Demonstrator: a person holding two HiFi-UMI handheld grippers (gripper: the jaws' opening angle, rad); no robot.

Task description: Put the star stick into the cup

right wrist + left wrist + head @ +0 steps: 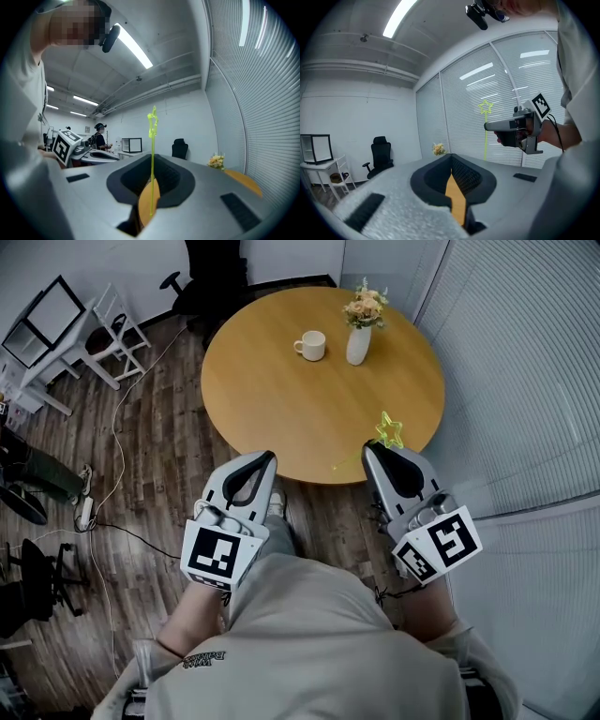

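Note:
A white cup [311, 345] stands on the far part of the round wooden table [281, 409]. My right gripper [368, 447] is shut on the thin green star stick [390, 430] at the table's near right edge. In the right gripper view the stick [152, 164] rises upright from between the jaws, its star end on top. My left gripper [270, 457] hovers at the near edge of the table, jaws together with nothing in them. The left gripper view shows the right gripper [515, 126] holding the star stick [486, 107] upright before the blinds.
A white vase with flowers [358, 334] stands just right of the cup. Window blinds [525, 362] run along the right. A black office chair [202, 277], white stools [108, 338] and floor cables [117, 437] lie to the left. People stand far back [99, 136].

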